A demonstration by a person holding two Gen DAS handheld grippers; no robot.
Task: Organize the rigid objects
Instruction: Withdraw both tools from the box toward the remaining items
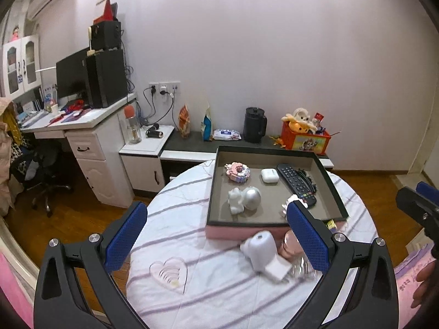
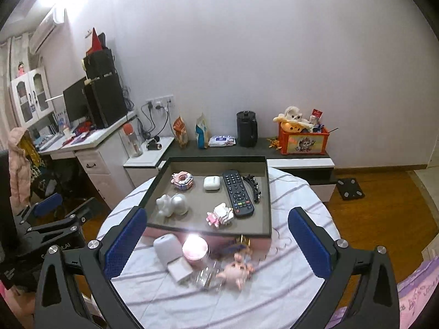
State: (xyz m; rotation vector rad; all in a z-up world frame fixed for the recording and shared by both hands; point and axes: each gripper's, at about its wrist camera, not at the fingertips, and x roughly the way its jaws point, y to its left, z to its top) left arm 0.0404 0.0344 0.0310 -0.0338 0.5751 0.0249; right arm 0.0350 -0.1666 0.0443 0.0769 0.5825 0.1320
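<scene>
A shallow dark-rimmed tray (image 2: pixel 269 200) on a pink base sits on the round table. It holds a black remote (image 2: pixel 237 193), a white earbud case (image 2: pixel 211 183), a pink block flower (image 2: pixel 182 181), a white figurine with a silver ball (image 2: pixel 171 205) and a pink-white block figure (image 2: pixel 219 215). In front of the tray lie a white device (image 2: pixel 166 248), a pink jar (image 2: pixel 195 249), a white adapter (image 2: pixel 179 271), a clear glass piece (image 2: pixel 205 277) and a pink plush charm (image 2: pixel 237 270). A clear heart dish (image 1: pixel 168 272) lies to the left. My left gripper (image 1: pixel 216 205) and right gripper (image 2: pixel 218 211) hover above the table's near side, both open and empty.
The table carries a white striped cloth (image 1: pixel 219 301). Behind it runs a low dark shelf (image 2: pixel 219 150) with a black kettle (image 2: pixel 246 128), snack bags and an orange toy box (image 2: pixel 303 141). A white desk (image 1: pixel 90 137) with a monitor stands at the left. Wooden floor surrounds the table.
</scene>
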